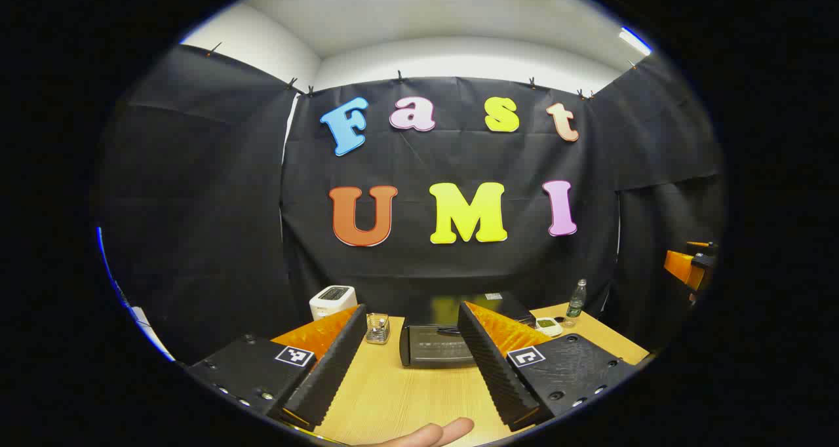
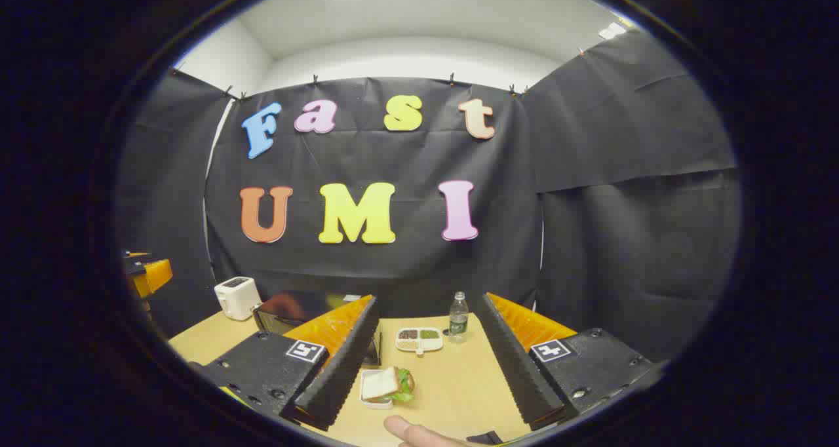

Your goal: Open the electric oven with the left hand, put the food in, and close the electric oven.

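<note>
While both tools hang above the table and nothing is touched, these are my notes:

Step in hand: the approach, as I judge it; the oven door looks closed and untouched.

Left gripper (image 1: 411, 358): released, its 2 fingers spread wide with only air between them, aimed straight at the electric oven (image 1: 438, 344).

Right gripper (image 2: 429, 362): also released, fingers apart, holding nothing.

Electric oven: black, at the back of the wooden table (image 1: 393, 394), framed between my left fingers but well apart from them.

Food: a sandwich with green leaves in a small white tray (image 2: 387, 387), on the table near my right gripper's left finger, to the oven's right.

Nearby: a white toaster (image 1: 333, 301), a small glass holder (image 1: 378, 328), a divided snack dish (image 2: 419, 339) and a water bottle (image 2: 459, 317).

Next move: I judge the left gripper must go forward and down to the door's handle, close on it, then pull the door down; the handle is too dark to make out clearly.

Right side: should wait by the tray until the door is open.
</note>
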A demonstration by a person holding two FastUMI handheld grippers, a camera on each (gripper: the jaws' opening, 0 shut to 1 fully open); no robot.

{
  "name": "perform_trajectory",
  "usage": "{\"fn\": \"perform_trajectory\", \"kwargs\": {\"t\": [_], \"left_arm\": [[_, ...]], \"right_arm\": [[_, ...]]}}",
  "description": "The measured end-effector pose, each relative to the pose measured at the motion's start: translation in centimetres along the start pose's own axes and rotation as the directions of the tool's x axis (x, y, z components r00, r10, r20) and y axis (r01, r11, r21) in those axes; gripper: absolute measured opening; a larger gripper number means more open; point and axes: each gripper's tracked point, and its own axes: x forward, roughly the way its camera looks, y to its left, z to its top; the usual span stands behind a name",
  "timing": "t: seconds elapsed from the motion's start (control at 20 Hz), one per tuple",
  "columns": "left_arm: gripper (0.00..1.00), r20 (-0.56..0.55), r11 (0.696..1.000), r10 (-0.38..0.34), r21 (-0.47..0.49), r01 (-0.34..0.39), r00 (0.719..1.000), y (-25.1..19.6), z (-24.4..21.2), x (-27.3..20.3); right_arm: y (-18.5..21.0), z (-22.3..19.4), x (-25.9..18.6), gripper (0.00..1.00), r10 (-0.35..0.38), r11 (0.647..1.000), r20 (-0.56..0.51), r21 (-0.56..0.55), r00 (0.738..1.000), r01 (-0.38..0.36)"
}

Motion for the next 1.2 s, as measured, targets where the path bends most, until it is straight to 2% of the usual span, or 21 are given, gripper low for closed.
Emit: {"fn": "perform_trajectory", "kwargs": {"t": [0.5,0.7,1.0,1.1,1.2], "left_arm": [[0.92,-0.028,1.0,0.001,-0.013,-0.001,1.0,-0.2,-0.7,0.5],[0.92,-0.044,0.999,-0.029,-0.047,0.027,0.999,-1.2,-0.8,0.6],[0.92,-0.078,0.996,-0.041,-0.085,0.034,0.996,-2.7,-1.6,6.1],[0.92,-0.11,0.997,-0.028,-0.08,0.019,0.994,-3.0,-2.5,8.5],[0.92,-0.151,0.997,-0.045,-0.073,0.034,0.988,-4.0,-3.7,11.1]], "right_arm": [[-0.7,0.5,0.0,0.99,-0.001,1.0,0.026,-0.006,1.0,0.001],[-0.4,0.6,0.2,0.99,0.024,1.0,0.036,-0.007,0.999,-0.023],[-0.4,0.8,1.3,0.99,0.079,0.997,0.044,-0.012,0.996,-0.079],[-0.4,1.4,1.7,0.99,0.103,0.995,0.046,0.01,0.994,-0.104],[-1.2,1.7,2.3,0.99,0.106,0.994,0.051,0.021,0.993,-0.107]]}}
